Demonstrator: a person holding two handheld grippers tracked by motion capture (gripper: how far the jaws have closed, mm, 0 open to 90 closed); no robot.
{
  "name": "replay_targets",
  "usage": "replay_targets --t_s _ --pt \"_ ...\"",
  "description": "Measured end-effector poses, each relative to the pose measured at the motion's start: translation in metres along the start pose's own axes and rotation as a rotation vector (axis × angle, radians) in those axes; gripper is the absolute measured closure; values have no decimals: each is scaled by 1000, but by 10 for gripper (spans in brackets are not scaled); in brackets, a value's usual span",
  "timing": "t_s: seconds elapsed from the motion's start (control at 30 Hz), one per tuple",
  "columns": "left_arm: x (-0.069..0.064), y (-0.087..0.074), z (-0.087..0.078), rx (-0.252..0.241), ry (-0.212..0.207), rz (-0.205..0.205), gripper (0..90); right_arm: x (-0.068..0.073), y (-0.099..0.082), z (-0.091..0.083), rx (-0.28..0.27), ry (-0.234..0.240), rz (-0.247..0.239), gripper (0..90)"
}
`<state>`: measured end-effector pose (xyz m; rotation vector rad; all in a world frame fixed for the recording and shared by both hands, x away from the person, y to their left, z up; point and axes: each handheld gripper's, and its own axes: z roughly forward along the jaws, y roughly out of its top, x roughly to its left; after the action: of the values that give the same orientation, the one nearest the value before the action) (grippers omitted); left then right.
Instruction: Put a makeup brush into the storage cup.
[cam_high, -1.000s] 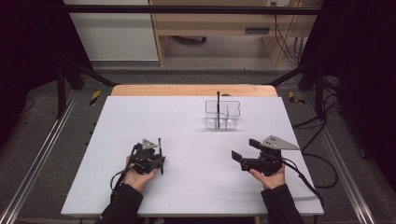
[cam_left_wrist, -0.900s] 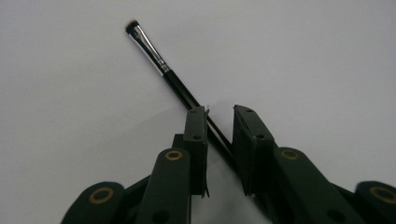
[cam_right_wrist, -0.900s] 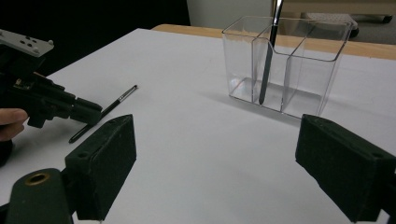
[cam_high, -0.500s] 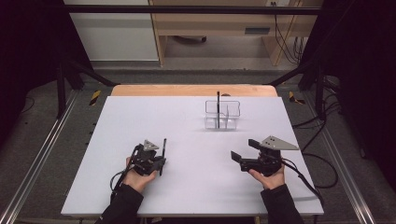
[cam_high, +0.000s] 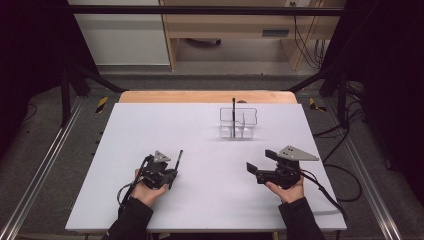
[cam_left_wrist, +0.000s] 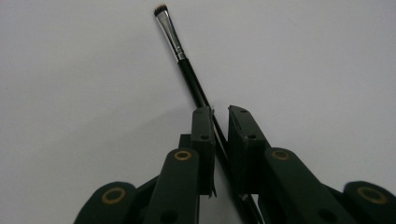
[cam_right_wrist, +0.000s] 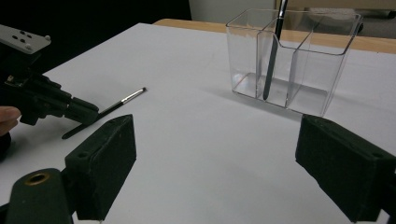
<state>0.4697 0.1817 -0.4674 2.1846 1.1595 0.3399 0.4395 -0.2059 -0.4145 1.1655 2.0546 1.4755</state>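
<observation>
one dark brush (cam_high: 233, 111) is already stood in the clear organiser (cam_high: 239, 123), while a second makeup brush (cam_left_wrist: 180, 49) is pinched near the table's front-left by the nearly closed left gripper (cam_left_wrist: 221, 122), just closing, and remains undelivered; the right gripper (cam_right_wrist: 224, 158) is held wide open, empty.

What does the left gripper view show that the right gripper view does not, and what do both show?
Left gripper view alone: the left gripper's jaws from close by, just closed onto the brush handle, and the bristles in detail.
Right gripper view alone: the clear organizer with another brush standing inside, and the right gripper's jaws standing wide open with nothing between.
Both: the brush and the white table.
</observation>
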Motion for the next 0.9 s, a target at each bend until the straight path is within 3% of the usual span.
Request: replay_targets --t_s 0.3,0.5,0.63,0.9 --pt "-2 0 -1 15 -18 26 815 0 -1 1 4 -1 -2 128" --pt "-4 0 1 10 -29 20 805 0 -1 2 10 1 -1 127" --pt "-7 0 1 15 -18 36 803 0 -1 3 8 3 -1 127" --pt "-8 0 0 29 -48 68 830 1 -2 4 12 -1 2 126"
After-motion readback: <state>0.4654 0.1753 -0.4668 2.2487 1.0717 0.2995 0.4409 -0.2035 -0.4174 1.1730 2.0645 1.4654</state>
